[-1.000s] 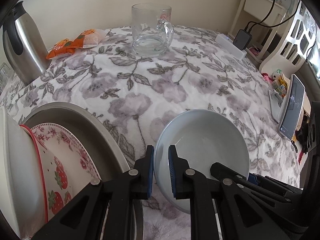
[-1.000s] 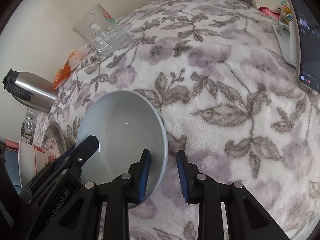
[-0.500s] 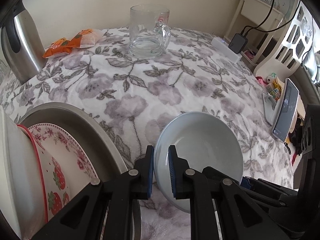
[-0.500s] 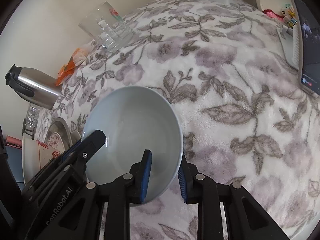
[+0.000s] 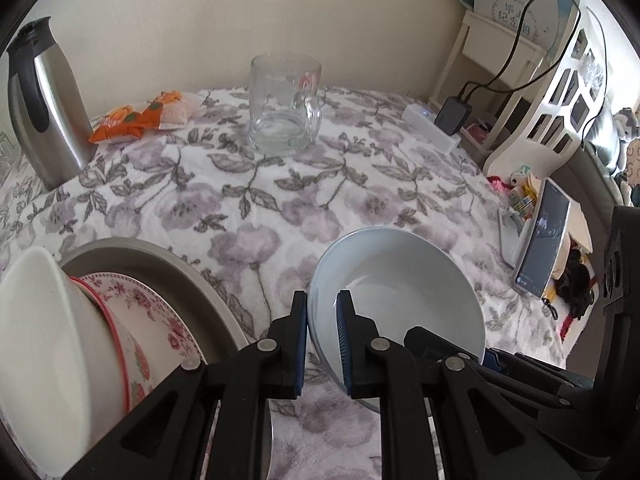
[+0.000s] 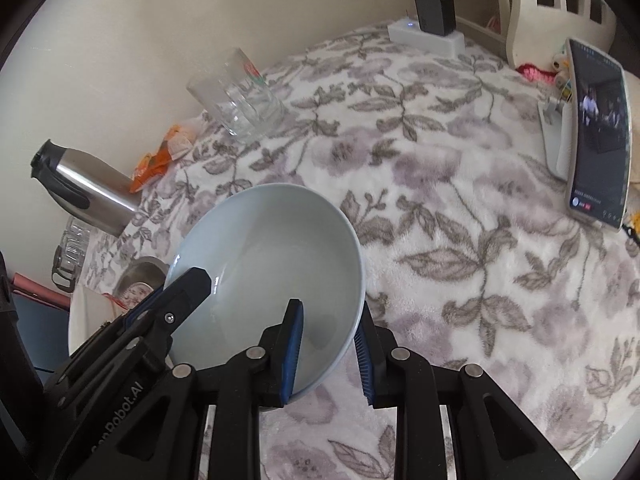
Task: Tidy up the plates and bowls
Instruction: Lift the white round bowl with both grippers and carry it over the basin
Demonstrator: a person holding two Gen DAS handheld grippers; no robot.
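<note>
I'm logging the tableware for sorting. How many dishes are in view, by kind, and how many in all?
Pale blue bowl, held at its rim by both grippers: 1
White bowl, in the metal basin: 1
Floral plate, in the same basin: 1
Metal basin: 1
Glass mug: 1
Total: 5

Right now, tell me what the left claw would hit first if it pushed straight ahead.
The pale blue bowl is already clamped in the left claw. Carried straight on, they would probably meet the floral tablecloth first; depth is uncertain.
</note>
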